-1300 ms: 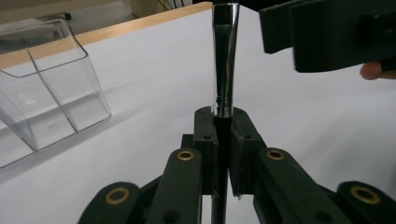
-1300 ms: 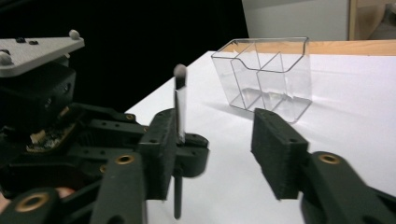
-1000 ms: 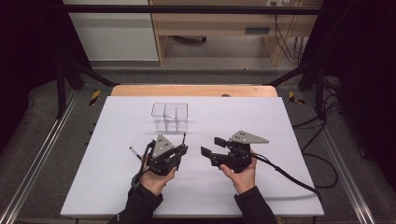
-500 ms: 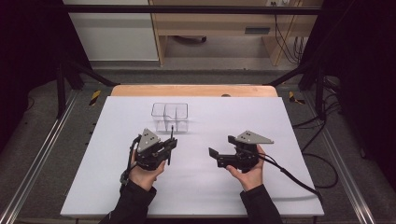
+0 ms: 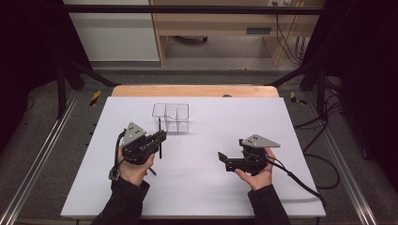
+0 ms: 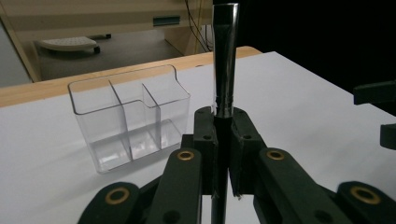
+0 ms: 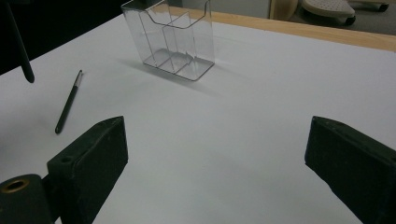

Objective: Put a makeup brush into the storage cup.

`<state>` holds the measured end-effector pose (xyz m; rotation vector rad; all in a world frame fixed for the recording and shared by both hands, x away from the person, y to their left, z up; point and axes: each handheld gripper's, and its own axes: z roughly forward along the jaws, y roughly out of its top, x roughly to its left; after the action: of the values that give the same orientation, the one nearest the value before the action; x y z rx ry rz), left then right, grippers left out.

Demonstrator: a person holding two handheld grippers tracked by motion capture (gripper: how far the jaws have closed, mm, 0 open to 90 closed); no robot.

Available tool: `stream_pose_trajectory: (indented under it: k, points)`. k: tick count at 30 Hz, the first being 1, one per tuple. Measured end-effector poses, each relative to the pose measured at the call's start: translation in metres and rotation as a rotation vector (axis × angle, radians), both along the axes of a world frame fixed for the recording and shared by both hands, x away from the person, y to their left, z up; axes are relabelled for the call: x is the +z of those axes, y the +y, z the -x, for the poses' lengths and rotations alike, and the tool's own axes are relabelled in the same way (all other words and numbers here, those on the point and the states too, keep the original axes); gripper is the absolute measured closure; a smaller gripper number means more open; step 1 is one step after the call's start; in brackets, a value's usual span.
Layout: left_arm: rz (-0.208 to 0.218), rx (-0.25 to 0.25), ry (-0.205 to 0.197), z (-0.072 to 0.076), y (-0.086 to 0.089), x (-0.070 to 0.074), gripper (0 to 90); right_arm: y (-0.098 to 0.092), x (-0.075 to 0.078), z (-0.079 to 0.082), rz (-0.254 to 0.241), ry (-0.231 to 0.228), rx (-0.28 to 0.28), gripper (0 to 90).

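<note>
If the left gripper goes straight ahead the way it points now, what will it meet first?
Most likely the clear organizer. In the left gripper view it stands just ahead, a little left of the jaws, which are shut on a brush. Depth is unclear, so the left gripper may pass beside it.

A white counter point(image 5: 281, 140) with a wooden far edge sits on grey floor point(image 5: 51, 154). Beyond its far edge stand a wooden desk point(image 5: 220, 23) and a white cabinet point(image 5: 110, 33); cables point(image 5: 328, 164) trail right, darkness flanks both sides.
</note>
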<state>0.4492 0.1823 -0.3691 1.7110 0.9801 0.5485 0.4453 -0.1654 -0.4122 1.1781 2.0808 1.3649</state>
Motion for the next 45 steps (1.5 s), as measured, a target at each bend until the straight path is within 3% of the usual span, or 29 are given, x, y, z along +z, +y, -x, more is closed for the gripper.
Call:
stream_pose_trajectory:
  k: [27, 45]
  points:
    - [0.006, 0.015, -0.055, -0.018, 0.009, 0.02, 82.5, -0.026, -0.01, 0.015, 0.024, 0.01, -0.048, 6.1]
    - [-0.012, 0.01, -0.093, -0.033, -0.004, 0.039, 82.5, -0.026, -0.011, 0.015, 0.033, 0.009, -0.06, 5.5]
